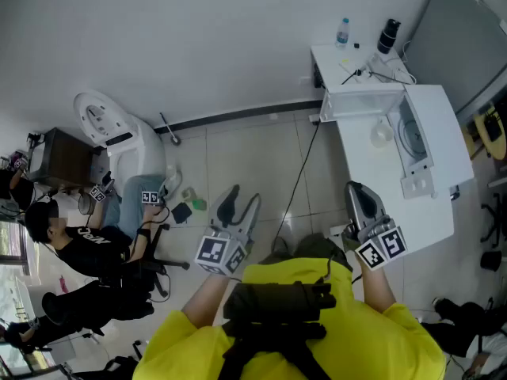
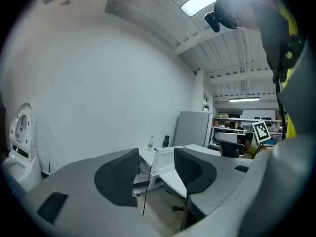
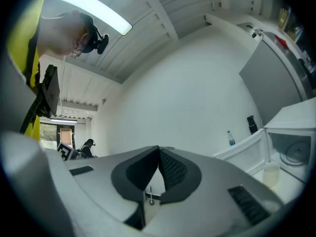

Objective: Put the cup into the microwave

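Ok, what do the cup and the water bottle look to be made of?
The cup looks like thin translucent plastic, milky white with a dull finish: its wall lets light through. Frosted glass cannot be ruled out. The bottle looks like clear glossy plastic with a blue cap and label, though it is too small to be sure.

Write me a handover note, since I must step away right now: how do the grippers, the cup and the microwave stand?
Left gripper: jaws apart, empty, short of the table.
Right gripper: jaws together, empty.
Cup: on the table, just outside the microwave, beside its door.
Done: the door is open.
Left: grasp the cup and set it inside.
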